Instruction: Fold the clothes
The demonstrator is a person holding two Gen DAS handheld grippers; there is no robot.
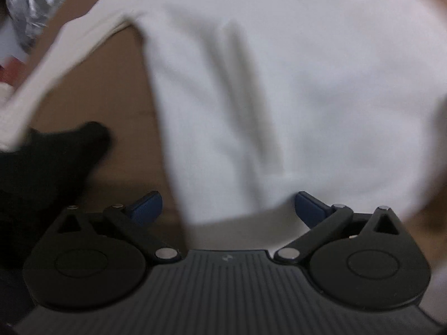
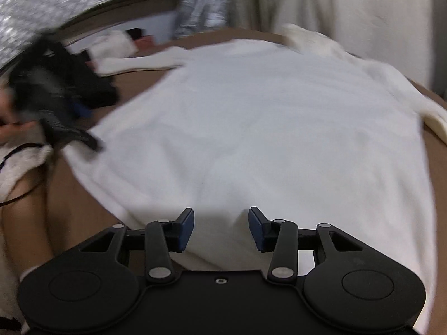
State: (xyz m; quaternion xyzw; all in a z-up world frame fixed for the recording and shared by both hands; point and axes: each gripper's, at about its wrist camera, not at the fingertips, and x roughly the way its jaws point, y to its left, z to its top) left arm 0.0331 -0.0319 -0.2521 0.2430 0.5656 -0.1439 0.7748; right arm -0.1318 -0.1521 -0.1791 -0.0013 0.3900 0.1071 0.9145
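Right wrist only: left gripper (image 2: 83, 111) beside shirt (image 2: 265, 117)

Soft, even indoor light fell across both fisheye views, with no glare. The white garment (image 1: 307, 83) was smeared by motion blur, a grey shadowed crease running down it. In the right wrist view, the left gripper (image 2: 56, 106) was streaked almost beyond recognition. Straight lines bowed near the frame edges, and corners fell dark. Gripper bodies in the foreground stayed sharp.
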